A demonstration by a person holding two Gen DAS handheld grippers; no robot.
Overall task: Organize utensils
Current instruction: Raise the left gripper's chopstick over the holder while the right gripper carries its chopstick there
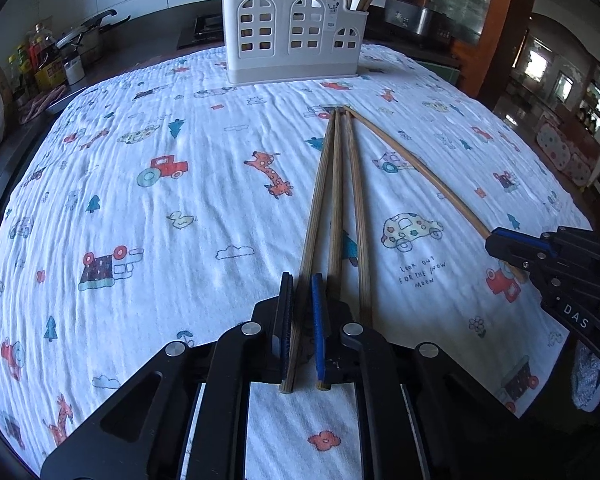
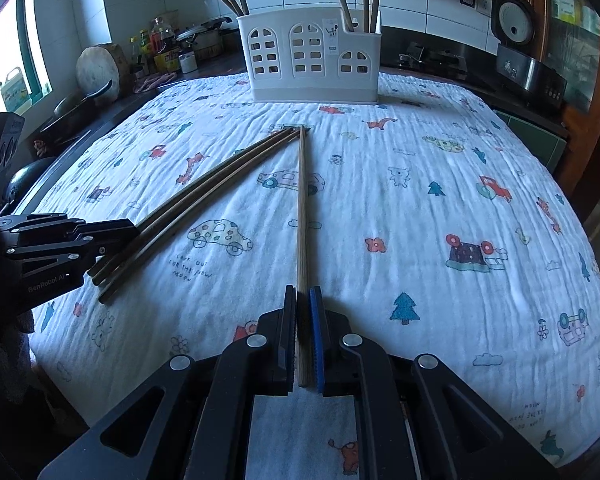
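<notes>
Kitchen table under a crinkled muslin cloth (image 1: 204, 216) printed with cars and giraffes; at its far edge stands a white plastic utensil caddy (image 1: 294, 32) with arched cut-outs, chopsticks already upright inside. My left gripper (image 1: 302, 320) pinches the leftmost of three dark wooden chopsticks (image 1: 342, 200); my right gripper (image 2: 303, 328) is closed on one paler bamboo chopstick (image 2: 302, 208). All four tips converge before the caddy. I judge each slim, smooth stick should be lifted level, then tilted tip-down into a compartment.

"DAS" on right gripper (image 1: 500, 246); "LOOK OUT FOR THE MOON" on cloth (image 1: 180, 208)
</notes>
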